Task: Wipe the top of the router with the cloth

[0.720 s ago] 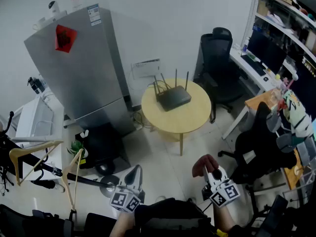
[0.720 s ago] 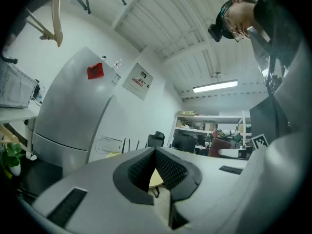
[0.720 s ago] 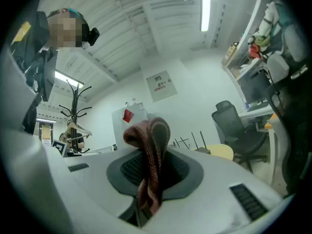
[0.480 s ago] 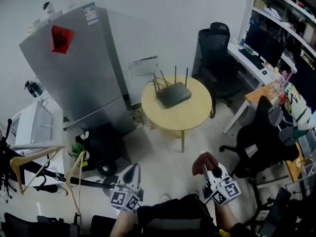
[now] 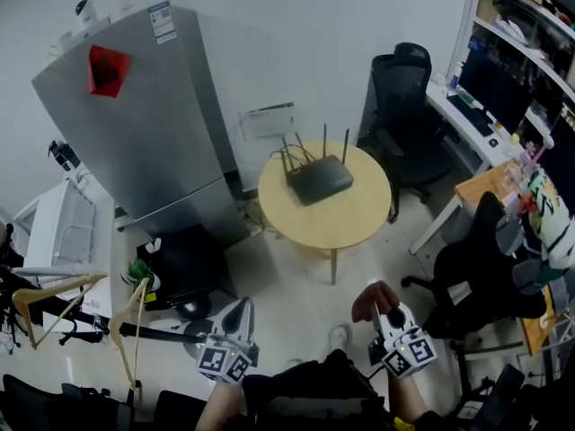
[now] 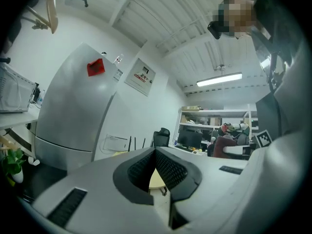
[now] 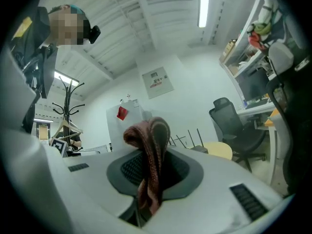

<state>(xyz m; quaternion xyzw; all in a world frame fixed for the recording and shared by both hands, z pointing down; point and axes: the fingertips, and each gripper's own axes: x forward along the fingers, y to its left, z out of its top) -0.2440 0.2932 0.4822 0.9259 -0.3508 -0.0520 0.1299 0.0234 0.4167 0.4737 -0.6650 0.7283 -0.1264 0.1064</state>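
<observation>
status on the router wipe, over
Right claw shut on cloth; left claw shut, empty. Router on table, well ahead, not yet touched. Nothing seen in the way.

1. One router [image 5: 319,178], centre of frame.
2. One table [image 5: 359,218], round, centre.
3. One fridge [image 5: 135,124], upper left, with one red sticker [image 5: 103,68].
4. Two chairs, both black: chair [image 5: 404,88] at upper right, chair [image 5: 476,272] at right edge.
5. Two hangers, both wooden, at lower left: hanger [image 5: 63,285], hanger [image 5: 130,305].
6. One plant [image 5: 139,272], left of centre.
7. Two grippers at the bottom: left gripper [image 5: 243,307], right gripper [image 5: 382,309].
8. One cloth [image 7: 153,145].
</observation>
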